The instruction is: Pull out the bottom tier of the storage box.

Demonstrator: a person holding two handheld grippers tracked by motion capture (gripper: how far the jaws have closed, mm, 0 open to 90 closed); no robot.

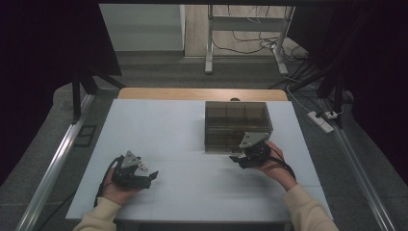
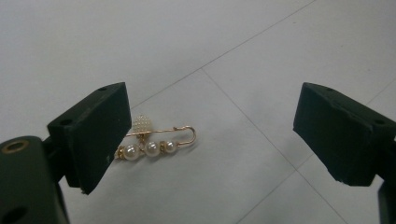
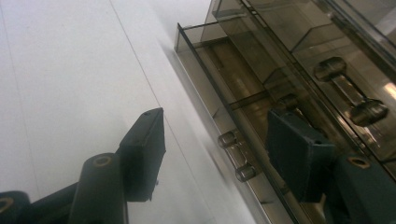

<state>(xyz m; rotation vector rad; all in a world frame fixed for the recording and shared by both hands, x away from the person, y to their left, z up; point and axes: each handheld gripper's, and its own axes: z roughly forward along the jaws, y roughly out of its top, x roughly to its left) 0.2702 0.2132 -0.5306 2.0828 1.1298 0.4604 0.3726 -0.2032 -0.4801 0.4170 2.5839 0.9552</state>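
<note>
Two hand-held grippers over white table (image 1: 159, 130). Left hand-held gripper (image 2: 212, 128): jaws wide apart, nothing held; gold pearl brooch (image 2: 156, 140) lies on table just beside its left jaw. Right hand-held gripper (image 3: 217, 151): jaws apart around handle (image 3: 236, 156) of smoky plastic drawer box (image 1: 238, 122), drawer (image 3: 219, 79) slightly out.

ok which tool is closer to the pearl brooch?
Left. The left tool stands open right over the pearl brooch, which lies by one pad. The right tool is across the table at the smoky drawer box.
</note>
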